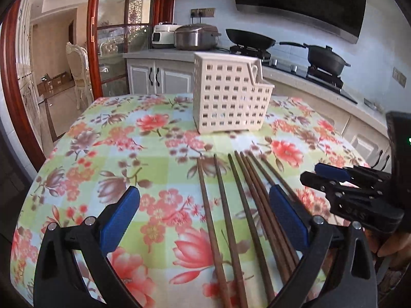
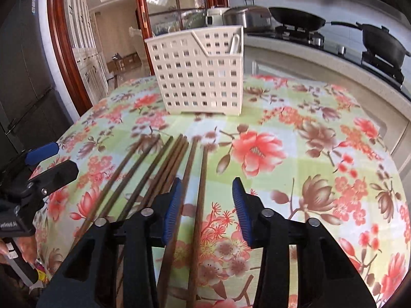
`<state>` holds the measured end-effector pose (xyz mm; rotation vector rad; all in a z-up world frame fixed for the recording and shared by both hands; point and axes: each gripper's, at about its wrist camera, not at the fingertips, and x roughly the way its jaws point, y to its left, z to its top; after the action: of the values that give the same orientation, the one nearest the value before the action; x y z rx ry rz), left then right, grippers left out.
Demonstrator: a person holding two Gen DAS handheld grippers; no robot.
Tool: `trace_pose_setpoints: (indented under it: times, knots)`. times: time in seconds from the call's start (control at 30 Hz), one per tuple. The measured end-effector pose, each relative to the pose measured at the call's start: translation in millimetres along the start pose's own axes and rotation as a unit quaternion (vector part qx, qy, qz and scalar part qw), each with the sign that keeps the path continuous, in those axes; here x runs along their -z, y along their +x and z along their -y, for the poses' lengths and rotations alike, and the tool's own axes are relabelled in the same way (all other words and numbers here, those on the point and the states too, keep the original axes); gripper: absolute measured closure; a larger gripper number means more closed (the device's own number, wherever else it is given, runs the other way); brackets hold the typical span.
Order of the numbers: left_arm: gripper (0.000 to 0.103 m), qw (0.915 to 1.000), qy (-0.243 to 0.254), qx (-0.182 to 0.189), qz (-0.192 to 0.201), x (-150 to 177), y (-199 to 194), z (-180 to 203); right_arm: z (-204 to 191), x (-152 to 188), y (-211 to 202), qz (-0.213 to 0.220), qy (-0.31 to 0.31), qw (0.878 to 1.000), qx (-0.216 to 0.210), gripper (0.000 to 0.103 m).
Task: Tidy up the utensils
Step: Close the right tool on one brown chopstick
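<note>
Left wrist view: round table under a floral tablecloth of red and brown blossoms on green and pale checks (image 1: 159,138). A cream perforated plastic utensil caddy (image 1: 228,95) stands upright at the far side. Brown wooden chopsticks (image 1: 239,205) lie fanned on the cloth, tips towards the caddy. The left gripper (image 1: 205,205) has its blue-padded jaws spread wide and grips nothing; several chopsticks lie between the pads, untouched, and more run past the pad on the picture's right. The right gripper (image 1: 326,174) enters from the picture's right. Behind: grey counter, a steel pot (image 1: 196,36), a white rice cooker (image 1: 163,34), a black wok (image 1: 250,37) and a black lidded pan (image 1: 327,56) on a hob, a dark hood above, and a red-framed glass door (image 1: 118,33) opening on a dining room.

Right wrist view: same cloth (image 2: 308,154), with the caddy (image 2: 200,71) divided inside, and a pale handle showing in its right compartment. The right gripper (image 2: 208,205) stands partly open, clamped on nothing. Two chopsticks (image 2: 197,205) lie on the cloth between its pads; the rest fan out to the picture's left. The left gripper (image 2: 51,159) shows at the left edge, a hand (image 2: 15,246) beneath it. A dark refrigerator (image 2: 23,71) stands far left.
</note>
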<state>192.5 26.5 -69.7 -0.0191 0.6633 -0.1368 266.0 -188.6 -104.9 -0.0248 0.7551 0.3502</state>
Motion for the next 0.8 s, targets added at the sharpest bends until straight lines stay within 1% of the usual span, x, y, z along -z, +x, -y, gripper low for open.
trace_pose_setpoints:
  times: [0.07, 0.13, 0.23, 0.4, 0.53, 0.7, 0.73, 0.77, 0.8]
  knots:
    - [0.010, 1.0000, -0.006, 0.005, -0.005, 1, 3, -2, 0, -1, 9, -0.017, -0.003, 1.000, 0.006, 0.075]
    - [0.012, 0.9998, -0.016, 0.009, -0.010, 2, 5, -7, 0, -3, 16, -0.033, -0.008, 0.999, 0.010, 0.081]
    - [0.012, 0.9994, -0.029, 0.007, -0.019, 3, 9, -13, -2, -7, 27, -0.050, -0.016, 0.999, 0.016, 0.086]
    - [0.012, 0.9985, -0.043, 0.008, -0.033, 6, 15, -22, -8, -13, 40, -0.071, -0.028, 0.997, 0.019, 0.087]
    - [0.012, 0.9979, -0.048, 0.006, -0.043, 8, 22, -26, -11, -16, 48, -0.079, -0.035, 0.996, 0.025, 0.088]
    - [0.012, 0.9977, -0.040, 0.006, -0.054, 9, 28, -22, -17, -17, 52, -0.083, -0.053, 0.995, 0.036, 0.090]
    - [0.012, 0.9976, -0.037, 0.004, -0.058, 9, 30, -21, -18, -17, 53, -0.083, -0.057, 0.994, 0.038, 0.092]
    - [0.012, 0.9974, -0.035, 0.002, -0.064, 9, 32, -20, -19, -17, 53, -0.083, -0.061, 0.994, 0.040, 0.096]
    - [0.012, 0.9972, -0.034, 0.001, -0.067, 8, 34, -20, -21, -16, 52, -0.083, -0.067, 0.993, 0.047, 0.096]
